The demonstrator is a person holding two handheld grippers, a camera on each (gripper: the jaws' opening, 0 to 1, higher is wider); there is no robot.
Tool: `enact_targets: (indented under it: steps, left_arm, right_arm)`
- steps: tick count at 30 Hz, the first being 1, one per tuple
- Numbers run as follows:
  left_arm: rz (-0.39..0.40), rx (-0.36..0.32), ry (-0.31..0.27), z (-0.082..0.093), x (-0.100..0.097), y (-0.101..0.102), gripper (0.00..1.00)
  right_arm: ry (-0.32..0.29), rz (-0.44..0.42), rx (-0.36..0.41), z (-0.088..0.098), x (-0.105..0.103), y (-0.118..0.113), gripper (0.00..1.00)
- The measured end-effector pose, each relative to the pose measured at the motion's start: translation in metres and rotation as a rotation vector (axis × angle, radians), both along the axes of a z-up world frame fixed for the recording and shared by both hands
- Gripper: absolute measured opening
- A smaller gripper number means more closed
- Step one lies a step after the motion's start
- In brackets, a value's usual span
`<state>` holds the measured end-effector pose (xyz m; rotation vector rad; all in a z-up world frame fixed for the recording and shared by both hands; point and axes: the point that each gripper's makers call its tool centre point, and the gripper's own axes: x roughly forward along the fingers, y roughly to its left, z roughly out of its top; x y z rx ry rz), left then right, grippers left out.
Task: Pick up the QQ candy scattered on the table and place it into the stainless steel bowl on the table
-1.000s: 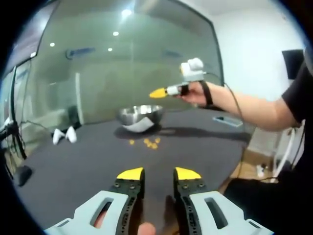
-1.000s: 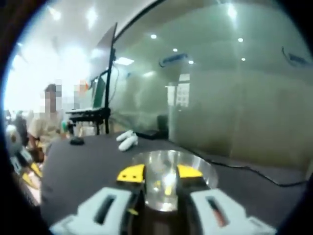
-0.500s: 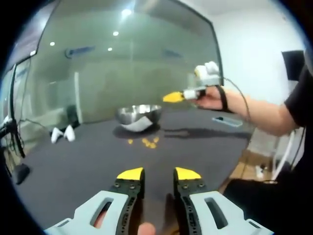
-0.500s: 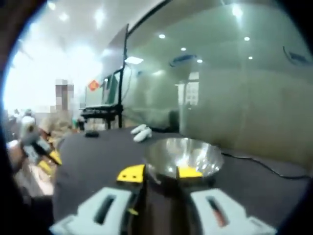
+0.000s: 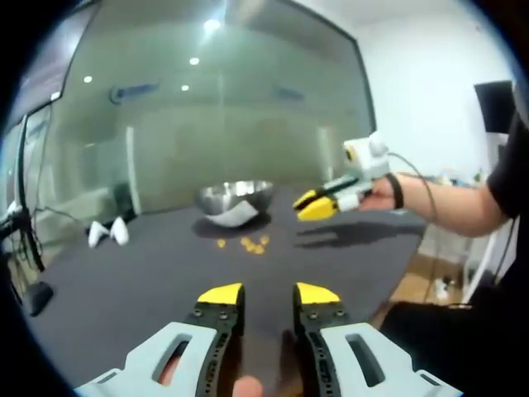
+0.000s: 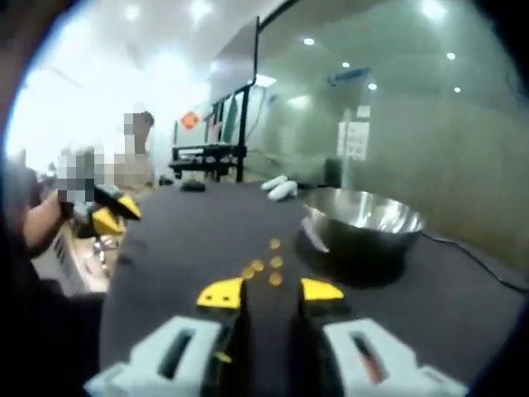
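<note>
Candies [image 6: 266, 268] on table just ahead of right gripper [image 6: 270, 291]; both grippers' fingers spread.

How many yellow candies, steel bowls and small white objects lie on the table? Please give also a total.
QQ candies: 5
stainless steel bowl: 1
small white objects: 2
Total: 8

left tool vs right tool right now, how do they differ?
The left tool sits low over the near table, far from the candies; the right tool hangs raised in the air, close to the bowl. Left points along the table toward the bowl; right tilts down. Both have yellow tips, parted, holding nothing.
</note>
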<state>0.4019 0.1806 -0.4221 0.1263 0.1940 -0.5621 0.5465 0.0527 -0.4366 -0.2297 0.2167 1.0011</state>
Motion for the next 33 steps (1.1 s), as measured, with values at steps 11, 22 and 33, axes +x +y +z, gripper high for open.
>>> enact_targets:
  steps: [11,22,33]
  left_arm:
    - [0.013,0.001,-0.004,0.003,-0.001,0.007,0.25]
    - [0.019,0.001,-0.007,0.005,0.001,0.012,0.25]
    - [0.038,0.000,0.003,0.001,0.002,0.022,0.25]
  right_arm:
    - [0.077,-0.028,-0.045,-0.031,0.018,0.023,0.23]
    - [0.100,-0.046,-0.057,-0.043,0.031,0.050,0.21]
    - [0.042,-0.045,-0.077,-0.041,0.033,0.058,0.09]
